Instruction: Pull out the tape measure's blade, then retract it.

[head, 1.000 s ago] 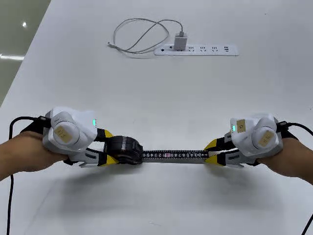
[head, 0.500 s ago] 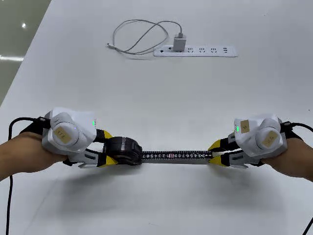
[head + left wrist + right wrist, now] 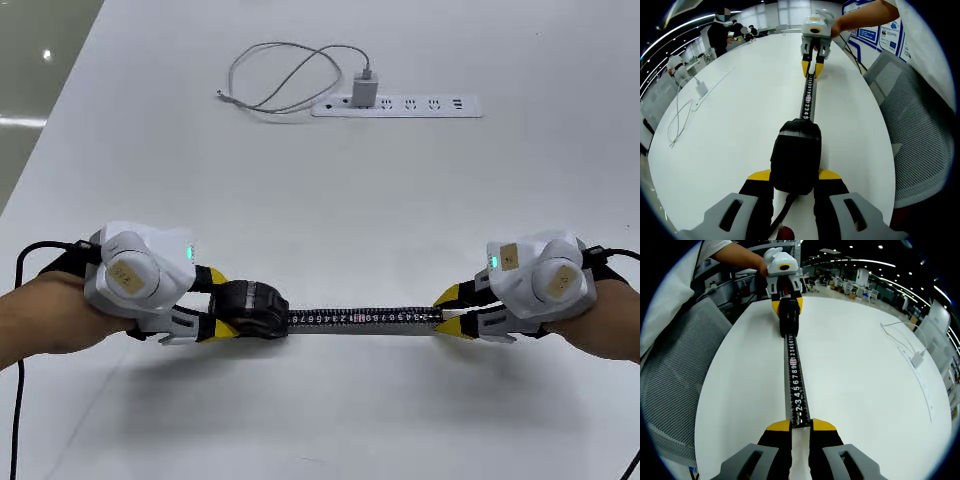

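The right gripper [image 3: 452,311], jaws pinched on the tip of the blade [image 3: 365,319], has drawn further from the left gripper [image 3: 220,313], whose jaws clamp the tape measure [image 3: 255,308] low over the worktop [image 3: 330,200]. More blade is out, so I reckon retraction comes soon.

White left gripper [image 3: 222,300] and right gripper [image 3: 447,310], yellow-tipped black jaws (green lights [image 3: 188,253])

One black round-cased tape measure [image 3: 250,308]; two white grippers (left gripper [image 3: 222,302], right gripper [image 3: 446,311]). One long white power strip [image 3: 400,105], one white charger [image 3: 363,88], one grey cable [image 3: 230,70].
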